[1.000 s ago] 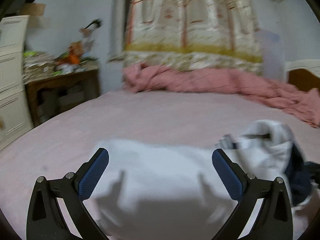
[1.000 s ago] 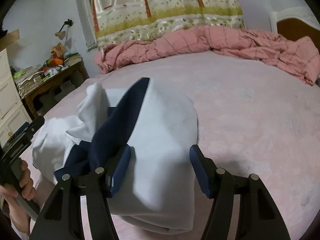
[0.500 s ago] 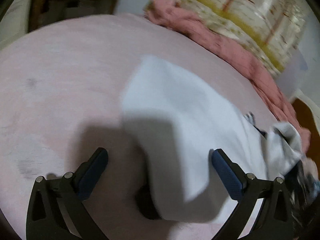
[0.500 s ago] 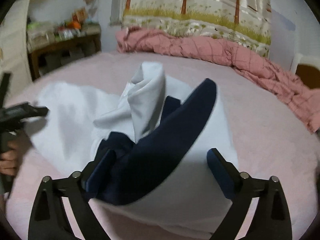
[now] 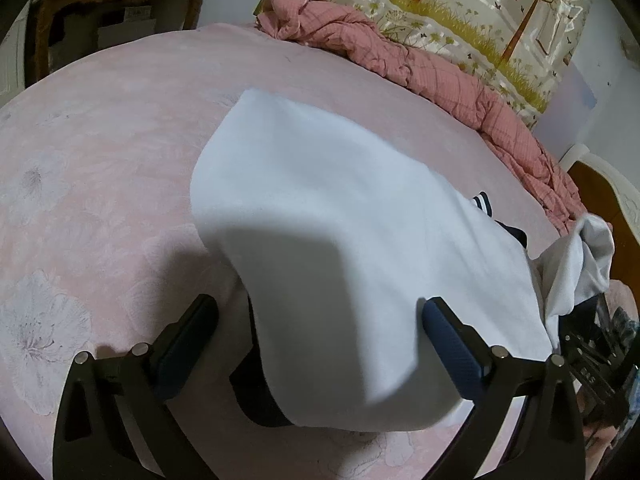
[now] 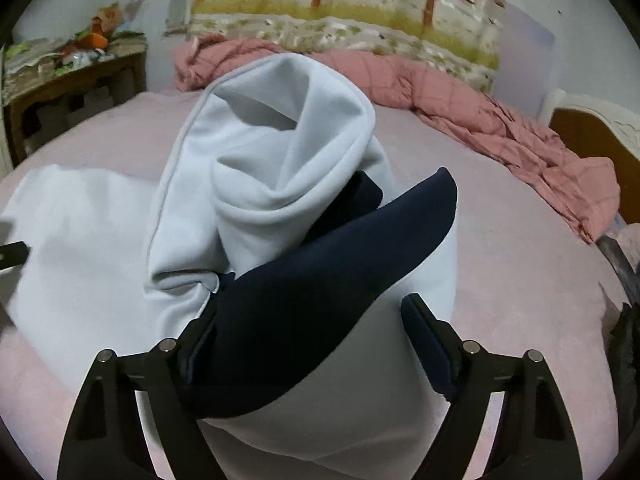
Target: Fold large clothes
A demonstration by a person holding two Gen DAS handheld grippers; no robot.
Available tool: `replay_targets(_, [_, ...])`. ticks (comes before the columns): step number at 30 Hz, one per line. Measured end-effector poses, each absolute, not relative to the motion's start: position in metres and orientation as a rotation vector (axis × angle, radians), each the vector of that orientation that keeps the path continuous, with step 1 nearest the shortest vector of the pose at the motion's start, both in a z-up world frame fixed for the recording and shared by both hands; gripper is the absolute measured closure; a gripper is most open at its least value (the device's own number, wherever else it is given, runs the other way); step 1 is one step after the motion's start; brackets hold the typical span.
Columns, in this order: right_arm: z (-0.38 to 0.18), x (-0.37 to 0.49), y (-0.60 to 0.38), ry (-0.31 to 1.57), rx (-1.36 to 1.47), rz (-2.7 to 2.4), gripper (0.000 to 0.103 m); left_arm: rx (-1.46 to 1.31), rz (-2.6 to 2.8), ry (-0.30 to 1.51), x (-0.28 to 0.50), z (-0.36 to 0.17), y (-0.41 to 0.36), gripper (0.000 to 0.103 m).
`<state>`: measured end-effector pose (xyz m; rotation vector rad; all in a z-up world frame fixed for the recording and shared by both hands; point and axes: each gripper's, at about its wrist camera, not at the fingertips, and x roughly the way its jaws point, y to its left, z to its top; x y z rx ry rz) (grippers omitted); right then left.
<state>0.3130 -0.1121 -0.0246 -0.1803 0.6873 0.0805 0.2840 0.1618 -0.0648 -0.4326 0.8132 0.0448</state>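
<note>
White garment between downward-tilted tongs

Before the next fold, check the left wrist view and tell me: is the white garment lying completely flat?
No: the white garment is bunched up at its far right end.

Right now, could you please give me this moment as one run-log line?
stage: fold under way | white garment: on pink bed | navy panel: bunched on top | left tool: open | right tool: closing, nothing pinched

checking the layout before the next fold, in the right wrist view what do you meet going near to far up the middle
right gripper, jaws closing around the fabric → navy panel → white garment's bunched hood-like fold → pink checked quilt → tree-print curtain
</note>
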Motion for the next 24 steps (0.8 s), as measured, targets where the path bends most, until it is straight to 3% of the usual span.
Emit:
replay_targets(1, [-0.023,0.308,-0.108,0.664,-0.193,0.113,0.02,-0.431,0.041,0.811,0.284,-0.064,0.162,0.004])
replay_targets(3, [-0.018,0.298,-0.105,0.628,-0.189,0.189,0.02,-0.446,0.024,0.798,0.285,-0.063,0.163,0.017])
replay_targets(4, [-0.015,0.294,-0.106,0.613,-0.166,0.228,0.018,-0.459,0.008,0.792,0.283,-0.063,0.166,0.03])
replay_targets(6, [-0.009,0.289,-0.113,0.595,-0.098,0.285,0.017,-0.482,-0.012,0.777,0.281,-0.062,0.168,0.044])
replay_targets(8, [-0.002,0.283,-0.127,0.576,-0.005,0.377,0.017,-0.502,-0.018,0.742,0.275,-0.059,0.171,0.072])
replay_targets(10, [0.005,0.277,-0.139,0.549,0.066,0.442,0.017,-0.511,-0.024,0.69,0.27,-0.05,0.171,0.079])
replay_targets(13, [0.007,0.277,-0.152,0.532,0.136,0.479,0.018,-0.397,0.003,0.613,0.267,-0.028,0.151,0.082])
replay_targets(14, [0.003,0.28,-0.153,0.552,0.147,0.48,0.023,-0.359,0.007,0.585,0.265,-0.018,0.143,0.083])
replay_targets(16, [-0.012,0.299,-0.152,0.655,0.169,0.462,0.046,-0.321,-0.013,0.529,0.263,0.003,0.13,0.084])
replay_targets(18, [-0.02,0.306,-0.153,0.669,0.202,0.467,0.051,-0.303,-0.057,0.481,0.261,0.027,0.114,0.084])
replay_targets(24, [-0.026,0.318,-0.162,0.69,0.324,0.617,0.054,-0.172,-0.206,0.399,0.259,0.076,0.037,0.085])
